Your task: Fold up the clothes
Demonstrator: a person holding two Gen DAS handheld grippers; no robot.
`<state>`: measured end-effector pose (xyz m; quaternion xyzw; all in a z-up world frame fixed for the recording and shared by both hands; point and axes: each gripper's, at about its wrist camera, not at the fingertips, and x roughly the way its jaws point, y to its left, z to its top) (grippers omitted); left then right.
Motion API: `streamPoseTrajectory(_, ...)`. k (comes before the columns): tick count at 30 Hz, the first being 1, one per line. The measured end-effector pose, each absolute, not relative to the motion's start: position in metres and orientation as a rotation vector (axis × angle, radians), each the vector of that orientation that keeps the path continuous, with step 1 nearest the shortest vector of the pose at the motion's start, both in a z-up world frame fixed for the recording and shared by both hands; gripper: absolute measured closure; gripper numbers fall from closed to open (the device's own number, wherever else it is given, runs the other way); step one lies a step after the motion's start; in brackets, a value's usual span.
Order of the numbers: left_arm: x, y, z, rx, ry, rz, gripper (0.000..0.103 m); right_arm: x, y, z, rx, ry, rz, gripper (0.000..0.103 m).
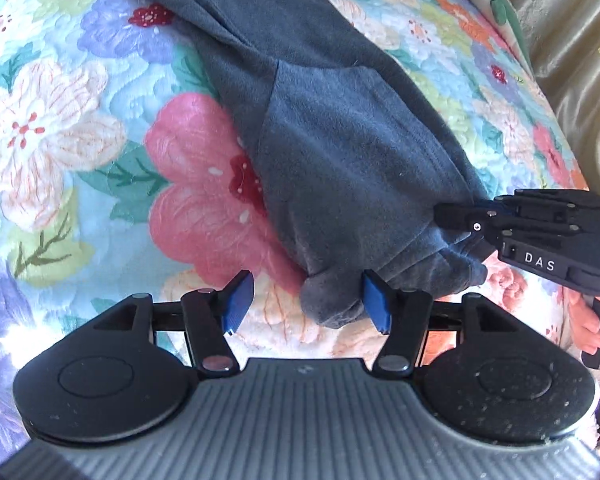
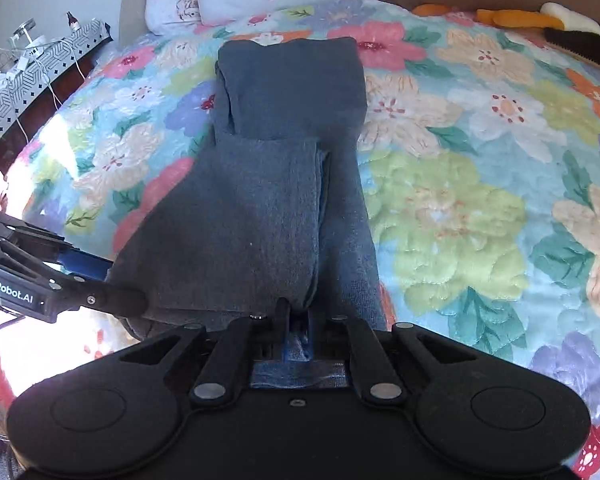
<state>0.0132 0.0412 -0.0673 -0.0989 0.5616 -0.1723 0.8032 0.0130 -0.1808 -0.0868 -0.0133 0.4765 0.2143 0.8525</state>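
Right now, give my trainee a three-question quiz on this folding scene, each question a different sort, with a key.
1. True or false: the left gripper is clamped tight on the blue-grey garment.
2. Which gripper pinches the garment's near edge? A) left B) right C) neither
3. Fill in: the garment lies on a ______ bedspread.

Key:
1. False. Its blue pads stand apart, with a bunched corner of cloth beside one pad.
2. B. The right gripper is shut with cloth between its pads.
3. Floral, with large pink, green and white flowers.
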Motion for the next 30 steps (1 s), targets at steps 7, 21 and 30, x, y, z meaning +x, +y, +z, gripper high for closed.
streamPoseTrajectory(7, 0.014, 0.055, -0.043, -0.259, 1.120, -0.397, 0.038, 0.005, -0.209, -0.059, 0.051, 0.901, 0.403, 0.064)
streamPoseTrajectory(21, 0.028, 0.058, -0.101, -0.567, 1.196, -0.437, 0.033, 0.034, -0.257, -0.102, 0.547, 1.145, 0.410, 0.027)
streamPoseTrajectory(30, 0.027, 0.056, -0.104, -0.555, 1.164, -0.438, 0.069, 0.036, -0.228, -0.109, 0.282, 1.181, 0.429, 0.013)
